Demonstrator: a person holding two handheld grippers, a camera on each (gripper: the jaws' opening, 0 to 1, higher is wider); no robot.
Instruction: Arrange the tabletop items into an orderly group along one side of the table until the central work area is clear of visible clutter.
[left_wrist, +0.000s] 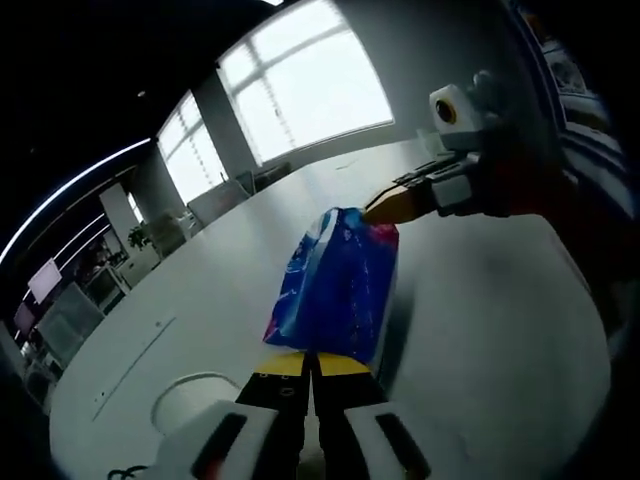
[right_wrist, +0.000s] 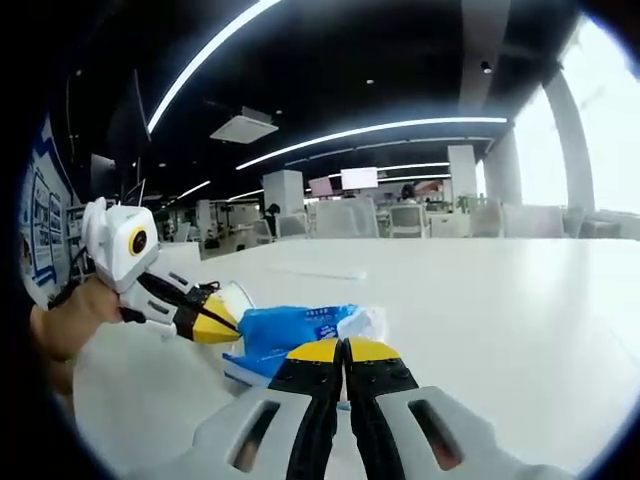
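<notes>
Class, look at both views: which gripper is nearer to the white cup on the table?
Left. The white cup sits just beside the left gripper, which grips the blue bag; the right gripper holds the bag's opposite end.

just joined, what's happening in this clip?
A person is working a blue plastic bag on a large white table with two handheld claws. The left claw is shut on one end of the bag, and the right claw is shut on the other end, so the bag is held between them just over the tabletop. A white round container sits on the table beside the left claw. The bag has not been set down along an edge yet.
</notes>
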